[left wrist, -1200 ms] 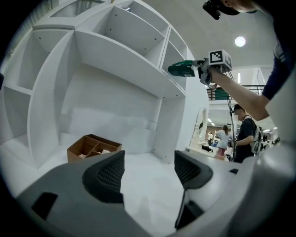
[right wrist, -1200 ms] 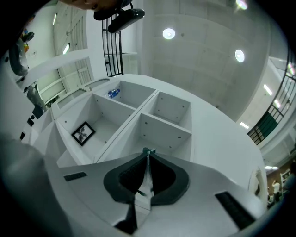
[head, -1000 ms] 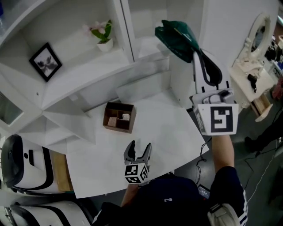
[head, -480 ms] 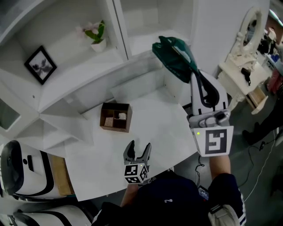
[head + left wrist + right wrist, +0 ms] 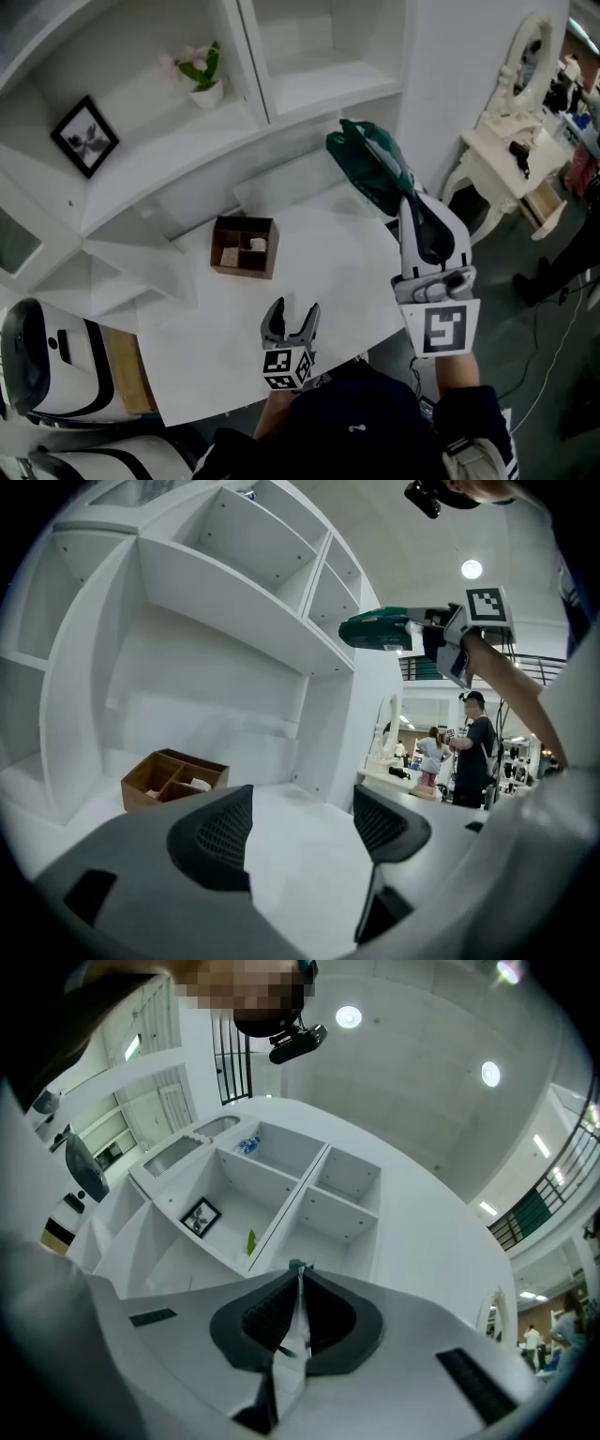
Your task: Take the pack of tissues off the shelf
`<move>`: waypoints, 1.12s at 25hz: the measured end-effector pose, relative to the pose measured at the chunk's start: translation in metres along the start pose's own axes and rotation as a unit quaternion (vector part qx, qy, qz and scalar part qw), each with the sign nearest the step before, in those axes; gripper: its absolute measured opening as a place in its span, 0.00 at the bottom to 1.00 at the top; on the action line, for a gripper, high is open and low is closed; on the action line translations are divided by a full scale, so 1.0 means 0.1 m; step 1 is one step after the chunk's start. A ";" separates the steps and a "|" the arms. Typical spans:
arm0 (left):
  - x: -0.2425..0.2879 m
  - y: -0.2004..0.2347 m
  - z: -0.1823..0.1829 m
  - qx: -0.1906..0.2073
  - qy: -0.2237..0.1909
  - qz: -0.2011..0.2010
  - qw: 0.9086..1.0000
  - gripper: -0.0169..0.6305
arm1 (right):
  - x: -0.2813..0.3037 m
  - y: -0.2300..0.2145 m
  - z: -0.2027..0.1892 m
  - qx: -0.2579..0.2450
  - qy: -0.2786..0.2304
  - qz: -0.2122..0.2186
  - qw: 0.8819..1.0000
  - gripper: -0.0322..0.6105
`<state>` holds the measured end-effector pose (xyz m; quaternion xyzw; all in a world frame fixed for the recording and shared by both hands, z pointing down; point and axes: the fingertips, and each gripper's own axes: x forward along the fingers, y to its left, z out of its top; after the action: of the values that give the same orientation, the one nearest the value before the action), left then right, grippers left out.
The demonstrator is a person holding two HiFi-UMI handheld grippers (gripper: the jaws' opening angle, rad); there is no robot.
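One big white shelf unit [image 5: 309, 84] curves round the far side of the white table [image 5: 337, 281]. Above the table's far right corner, the green pack of tissues [image 5: 370, 167] is up in the air, off the shelf boards. The right gripper [image 5: 405, 199] has its jaws squeezed together on the pack's edge. A brown wooden box [image 5: 244, 247] with compartments sits on the table towards its far side. Over the table's near edge the left gripper [image 5: 292, 319] hovers, jaws spread with nothing between them. Above the table's far left, a framed picture [image 5: 85, 135] and a small potted flower [image 5: 204, 77] stand on the shelves.
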<state>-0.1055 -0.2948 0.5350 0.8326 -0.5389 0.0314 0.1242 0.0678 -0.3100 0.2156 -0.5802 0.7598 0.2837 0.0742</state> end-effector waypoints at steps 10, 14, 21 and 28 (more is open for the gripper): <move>0.02 -0.06 -0.05 0.001 0.007 -0.008 1.000 0.55 | -0.28 0.32 -0.55 0.044 0.066 0.022 0.997 0.07; 0.04 -0.10 -0.06 -0.001 0.009 -0.011 1.000 0.55 | -0.34 0.41 -0.76 0.051 0.088 0.026 0.994 0.07; 0.08 -0.10 -0.07 -0.004 0.008 -0.007 1.000 0.55 | -0.49 0.56 -1.26 0.064 0.141 0.031 0.987 0.07; 0.13 -0.10 -0.12 -0.001 0.017 0.002 1.000 0.55 | -0.60 0.64 -1.79 0.075 0.192 0.034 0.978 0.07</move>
<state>-0.0903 -0.3002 0.5470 0.8306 -0.5387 0.0450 0.1336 0.0664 -0.3417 0.4126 -0.5907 0.7982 0.1115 -0.0390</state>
